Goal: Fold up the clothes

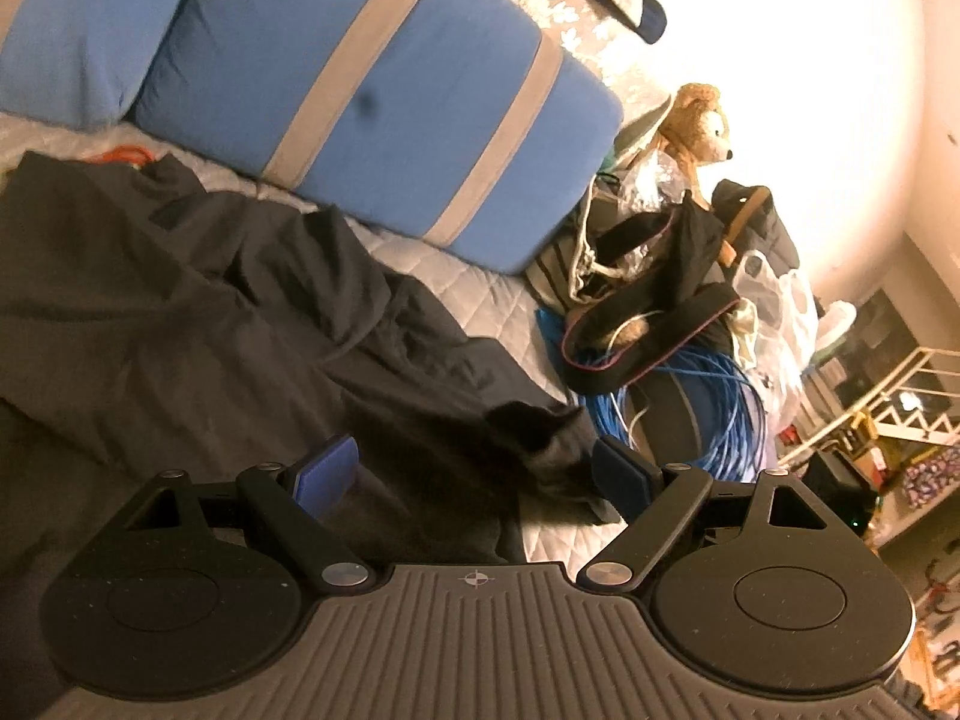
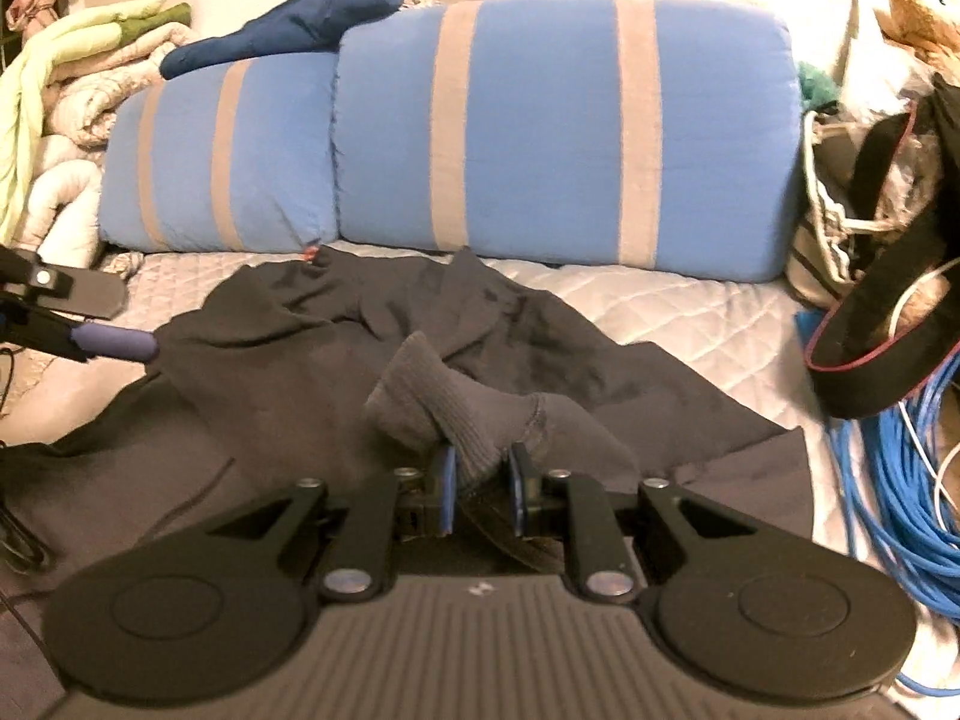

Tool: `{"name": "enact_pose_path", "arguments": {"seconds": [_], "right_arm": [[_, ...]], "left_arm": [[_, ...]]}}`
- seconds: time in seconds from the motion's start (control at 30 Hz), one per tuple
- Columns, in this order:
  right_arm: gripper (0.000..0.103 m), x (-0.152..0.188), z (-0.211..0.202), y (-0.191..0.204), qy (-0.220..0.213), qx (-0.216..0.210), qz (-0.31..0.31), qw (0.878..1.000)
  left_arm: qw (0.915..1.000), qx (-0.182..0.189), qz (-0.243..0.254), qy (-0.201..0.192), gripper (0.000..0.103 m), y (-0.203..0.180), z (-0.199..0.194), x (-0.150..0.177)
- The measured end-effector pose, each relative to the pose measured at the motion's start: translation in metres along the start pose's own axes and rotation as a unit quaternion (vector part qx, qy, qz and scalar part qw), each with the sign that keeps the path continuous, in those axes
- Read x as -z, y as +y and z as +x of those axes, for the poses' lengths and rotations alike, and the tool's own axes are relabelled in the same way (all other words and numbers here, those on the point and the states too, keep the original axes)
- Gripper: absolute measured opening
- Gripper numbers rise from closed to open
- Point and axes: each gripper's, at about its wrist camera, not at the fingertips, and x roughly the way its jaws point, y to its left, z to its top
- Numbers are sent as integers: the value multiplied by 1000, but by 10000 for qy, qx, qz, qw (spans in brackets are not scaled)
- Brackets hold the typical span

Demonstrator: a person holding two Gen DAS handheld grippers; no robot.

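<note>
Black cloth, a rumpled dark garment (image 2: 312, 372), lies spread across the grey quilted bed cover (image 2: 660, 300) in front of us, reaching from the near left almost to the pillows at the far side. In the right wrist view, our right gripper (image 2: 483, 483) has its blue pads (image 2: 447, 480) drawn close together on a ribbed cuff (image 2: 444, 414) of the garment; the cuff stands up in a bunched fold above the fingers, lifted off the rest of the cloth. At the left edge of the same view we see our left gripper (image 2: 129, 324), one blue pad touching or just beside the garment's left edge; we cannot tell from here whether it has any cloth. In the left wrist view, our left gripper (image 1: 474, 468) is spread wide, the blue pads (image 1: 327, 468) well apart, with a dark fold of the garment (image 1: 180, 300) lying between them and nothing pinched. Two blue pillows with tan stripes (image 2: 564, 138) lie side by side along the far edge of the bed. To the right of the garment we note a coil of blue cable (image 2: 888, 492) and a black bag with a red-edged strap (image 2: 870, 348), and beyond them a brown stuffed bear (image 1: 696, 120) on top of the pile. At the far left, light green and cream blankets (image 2: 72, 72) are heaped against the wall, with a navy cloth (image 2: 312, 18) draped over the left pillow.
</note>
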Motion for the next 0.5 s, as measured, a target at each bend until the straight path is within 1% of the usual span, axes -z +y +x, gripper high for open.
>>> {"name": "enact_pose_path", "arguments": {"seconds": [0.23, 0.43, 0.5], "right_arm": [[18, 4, 5, 17, -56, -119, -163, 9998], [18, 8, 1, 25, -155, -153, -261, 9994], [18, 9, 0, 27, -185, -171, -277, 9993]], "left_arm": [[9982, 134, -537, 224, 86, 14, 12, -7], [9909, 373, -1169, 551, 86, 22, 39, -12], [9848, 481, -1502, 723, 86, 28, 53, -11]]}}
